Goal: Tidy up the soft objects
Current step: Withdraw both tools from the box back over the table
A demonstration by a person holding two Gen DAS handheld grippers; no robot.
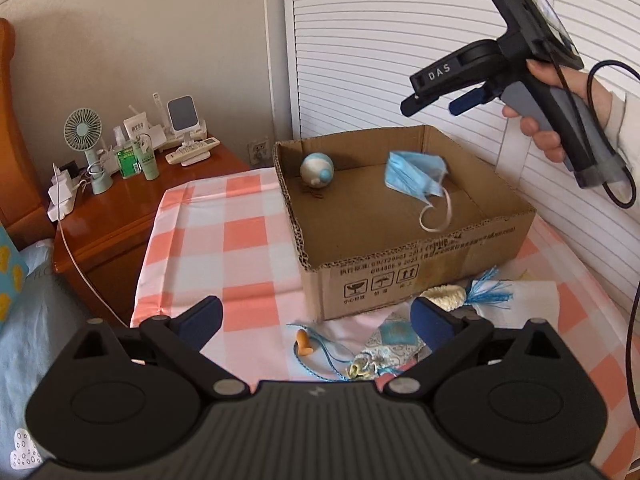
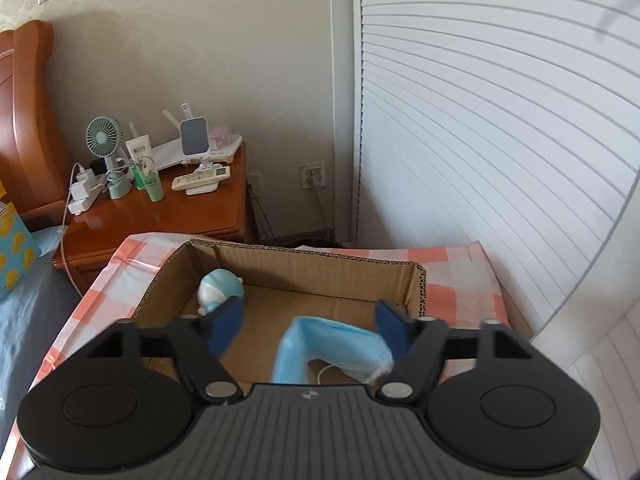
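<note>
An open cardboard box [image 1: 416, 248] stands on a pink-and-white checked cloth. Inside it are a blue-and-white ball toy [image 1: 317, 171] and a blue face mask [image 1: 414, 178], crumpled, with its ear loop trailing down. A hand holds my right gripper [image 1: 430, 108] above the box, open and well clear of the mask. In the right wrist view the mask [image 2: 332, 346] is a blur below the open right gripper [image 2: 309, 306], and the ball toy [image 2: 220, 290] sits at the box's left wall. My left gripper [image 1: 316, 306] is open over a patterned pouch [image 1: 394, 340], a cream knitted piece with a blue tassel [image 1: 444, 296] and a small orange item [image 1: 303, 345].
A wooden nightstand [image 1: 132, 208] to the left carries a small fan [image 1: 84, 130], bottles, chargers and a remote. White louvered doors [image 1: 400, 40] stand behind and to the right of the box. Blue bedding [image 1: 28, 312] lies at the far left.
</note>
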